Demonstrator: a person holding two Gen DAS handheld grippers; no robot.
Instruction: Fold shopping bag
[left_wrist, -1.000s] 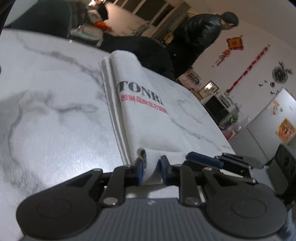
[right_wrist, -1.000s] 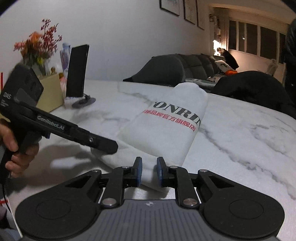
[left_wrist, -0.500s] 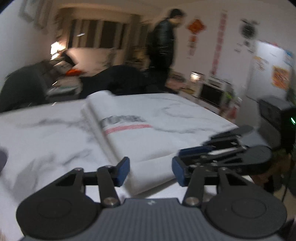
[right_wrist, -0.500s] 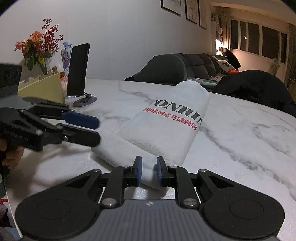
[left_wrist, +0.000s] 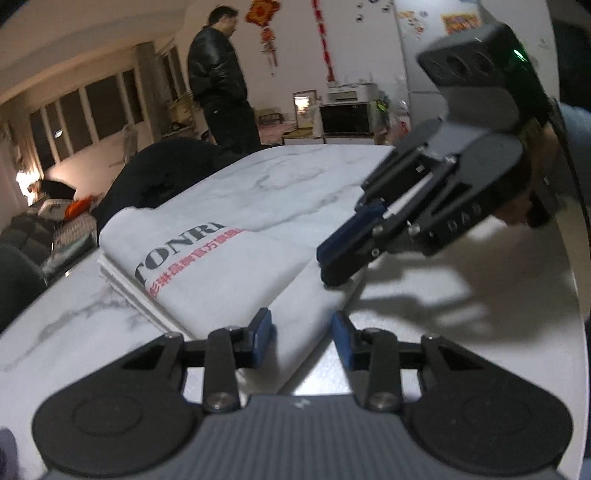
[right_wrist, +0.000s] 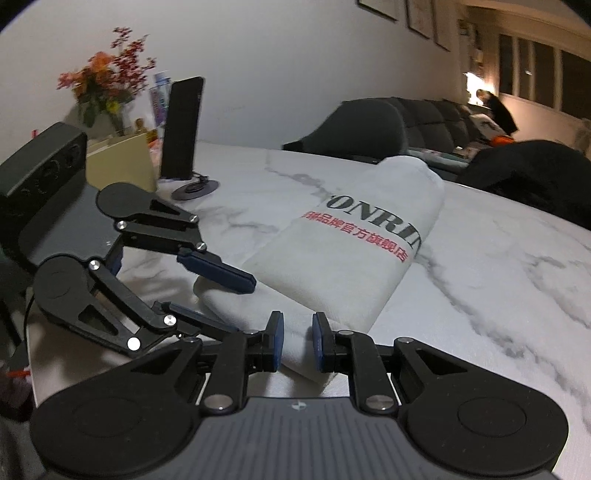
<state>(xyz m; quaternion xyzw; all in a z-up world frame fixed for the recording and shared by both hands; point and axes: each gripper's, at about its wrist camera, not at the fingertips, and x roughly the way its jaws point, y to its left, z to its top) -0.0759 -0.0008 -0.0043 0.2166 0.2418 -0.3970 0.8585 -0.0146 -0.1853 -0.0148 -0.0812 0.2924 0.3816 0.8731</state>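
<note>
**A:** White fabric shopping bag (right_wrist: 343, 266) with black and red lettering: it lies folded into a long strip on the marble-patterned table (right_wrist: 498, 266), its near end at the bottom centre of both wrist views.

**B:** What have I got in each hand?

**A:** My right gripper (right_wrist: 297, 341) shows a narrow gap between its blue pads, with the bag's near corner bunched in that gap; I judge it is pinching the cloth. My left gripper (left_wrist: 300, 338) stands clearly apart, jaws on either side of the near edge, holding nothing.

**B:** So how do I do the next fold well?

**A:** I'd bring the left down over the other near corner, beside the right, and clamp before lifting. Both corners should rise level, or the strip will twist. Then I'd carry the end toward the lettering and lay it square on top.

**B:** Anything one camera gives me that the other doesn't?

**A:** The left view shows the stacked layers along the bag's left edge, and the right gripper (left_wrist: 332, 266) from outside, tips low on the cloth. The right view shows the left gripper (right_wrist: 221, 295) spread wide at left. Farther back, it alone has the dark upright stand (right_wrist: 183, 129) and flowers (right_wrist: 107, 85); the left view alone shows a person in a dark jacket (left_wrist: 221, 81) standing at upper centre.
</note>
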